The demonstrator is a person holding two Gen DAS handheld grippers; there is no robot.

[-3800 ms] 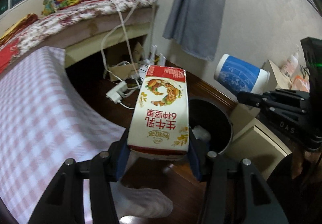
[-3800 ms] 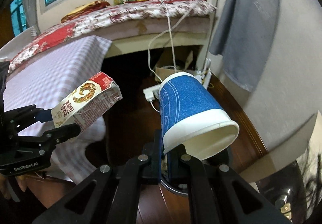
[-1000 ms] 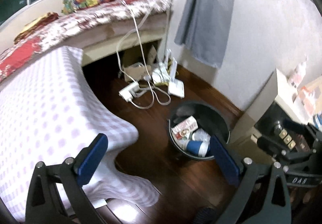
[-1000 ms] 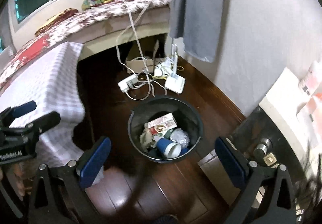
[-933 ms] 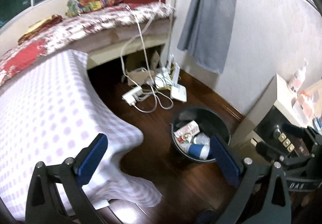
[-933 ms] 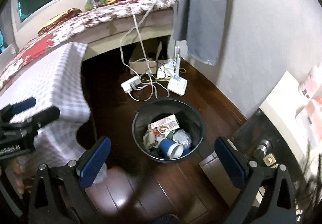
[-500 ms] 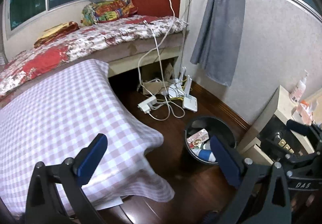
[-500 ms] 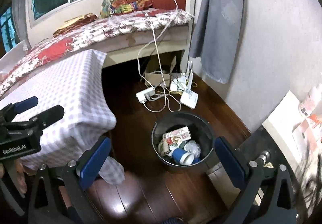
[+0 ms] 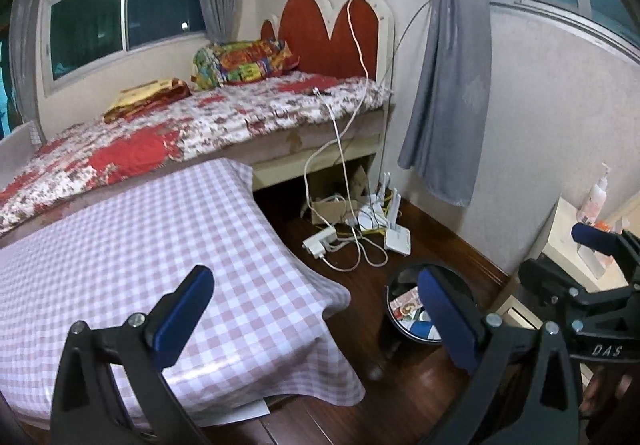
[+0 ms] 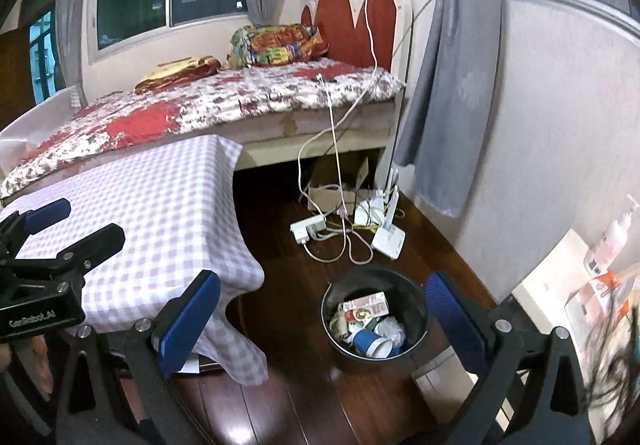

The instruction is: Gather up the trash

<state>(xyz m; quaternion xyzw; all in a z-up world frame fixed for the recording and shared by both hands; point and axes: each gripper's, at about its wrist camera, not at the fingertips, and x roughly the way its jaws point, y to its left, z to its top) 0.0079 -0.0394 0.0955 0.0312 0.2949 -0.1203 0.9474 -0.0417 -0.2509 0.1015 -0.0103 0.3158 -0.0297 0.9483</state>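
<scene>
A: The left gripper [image 9: 312, 309] is wide open, with nothing between its blue pads. It sits at the bottom of the left camera's picture, over the corner of the checked table [image 9: 140, 245].

B: And the other one?

A: The right gripper [image 10: 324, 317] is wide open too, and holds nothing. Its two blue pads stand on each side of the black bin [image 10: 340, 349] low in the middle of the right camera's picture.

B: Where is the trash?

A: Inside the bin. A milk carton [image 10: 366, 307] lies on top, and a blue paper cup [image 10: 370, 343] lies on its side just below it, next to a crumpled clear bag [image 10: 390, 328]. In the left camera's picture the bin [image 9: 400, 277] is at the lower right, partly hidden by the right pad.

B: What else is there?

A: A bed [image 10: 240, 101] with a red headboard in the upper middle, a grey curtain [image 10: 452, 85] on the right, and white cables [image 10: 340, 233] on the dark wood floor [image 10: 280, 245] above the bin
</scene>
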